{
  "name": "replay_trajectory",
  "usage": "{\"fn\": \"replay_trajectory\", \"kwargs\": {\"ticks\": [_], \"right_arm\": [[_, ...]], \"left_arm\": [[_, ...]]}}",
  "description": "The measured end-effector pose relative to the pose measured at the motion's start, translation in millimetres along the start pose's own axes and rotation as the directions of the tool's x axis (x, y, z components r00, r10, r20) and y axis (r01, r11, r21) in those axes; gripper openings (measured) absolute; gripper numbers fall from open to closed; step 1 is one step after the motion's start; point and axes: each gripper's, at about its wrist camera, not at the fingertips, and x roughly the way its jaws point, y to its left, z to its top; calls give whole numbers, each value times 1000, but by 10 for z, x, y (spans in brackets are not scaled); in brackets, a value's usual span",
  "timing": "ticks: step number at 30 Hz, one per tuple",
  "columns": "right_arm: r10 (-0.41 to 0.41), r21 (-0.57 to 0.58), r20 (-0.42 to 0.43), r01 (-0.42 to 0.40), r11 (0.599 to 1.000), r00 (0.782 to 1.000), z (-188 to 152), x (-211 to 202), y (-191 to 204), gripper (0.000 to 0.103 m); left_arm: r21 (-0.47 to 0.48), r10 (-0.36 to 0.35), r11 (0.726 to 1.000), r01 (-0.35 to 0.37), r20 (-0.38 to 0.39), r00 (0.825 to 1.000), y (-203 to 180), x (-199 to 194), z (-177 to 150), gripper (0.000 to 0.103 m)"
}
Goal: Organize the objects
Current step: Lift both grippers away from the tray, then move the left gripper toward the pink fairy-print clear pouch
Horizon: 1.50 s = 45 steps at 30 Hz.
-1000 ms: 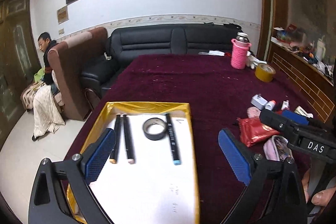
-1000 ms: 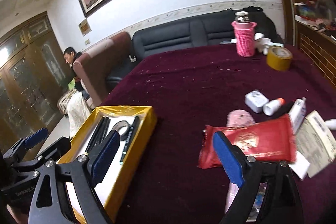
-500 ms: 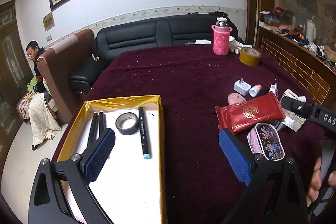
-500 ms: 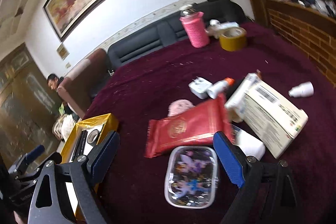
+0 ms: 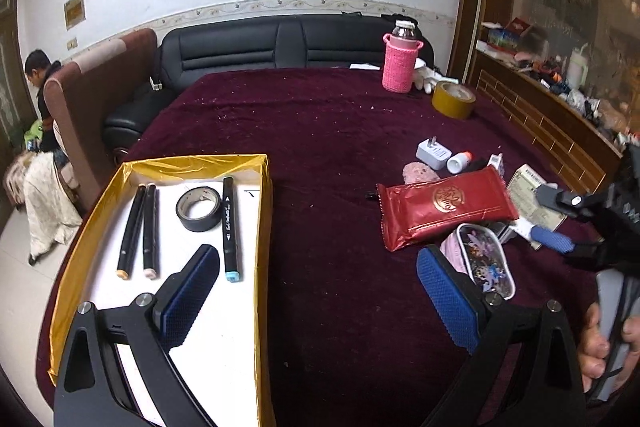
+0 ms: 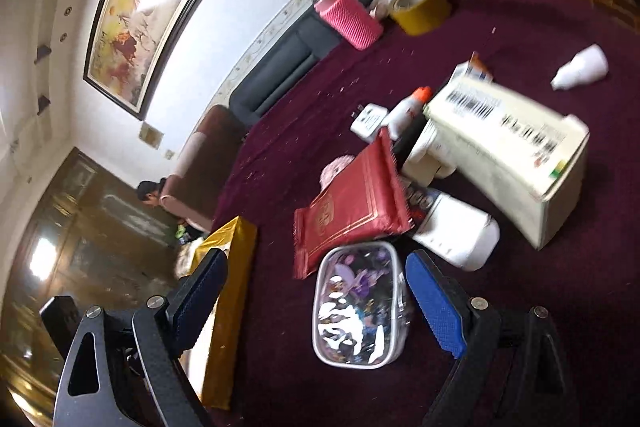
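A gold-rimmed box (image 5: 192, 163) with a white floor holds three black markers (image 5: 230, 227) and a black tape roll (image 5: 199, 207). My left gripper (image 5: 316, 291) is open and empty, over the box's right wall. A clear pouch with cartoon prints (image 6: 360, 311) lies flat beside a red packet (image 6: 352, 215). My right gripper (image 6: 316, 295) is open, tilted, with the pouch between its jaws, not touching. The right gripper also shows in the left wrist view (image 5: 556, 223), above the pouch (image 5: 486, 263) and the red packet (image 5: 444, 207).
On the maroon cloth: a white carton (image 6: 516, 135), a white bottle (image 6: 456, 231), a white charger (image 5: 434, 154), a small orange-capped bottle (image 6: 406, 109), a pink-sleeved bottle (image 5: 400, 61), a yellow tape roll (image 5: 454, 99). A sofa and a seated person (image 5: 38, 95) are beyond the table.
My right gripper has rolled and moved closer over the pouch, which now lies between its jaws. My left gripper has swung right, so the box sits further left.
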Motion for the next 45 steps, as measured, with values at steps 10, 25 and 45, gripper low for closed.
{"fn": "replay_trajectory", "kwargs": {"ticks": [10, 25, 45], "right_arm": [[-52, -18, -114, 50, 999, 992, -110, 557, 107, 95], [114, -1, -238, -117, 993, 965, -306, 636, 141, 95], [-366, -222, 173, 399, 890, 914, -205, -159, 353, 95]], "left_arm": [[-94, -17, 995, 19, 15, 1000, 252, -81, -80, 99], [-89, -144, 986, 138, -69, 987, 10, 57, -381, 99], [-232, -146, 968, 100, -190, 971, -355, 410, -577, 99]]}}
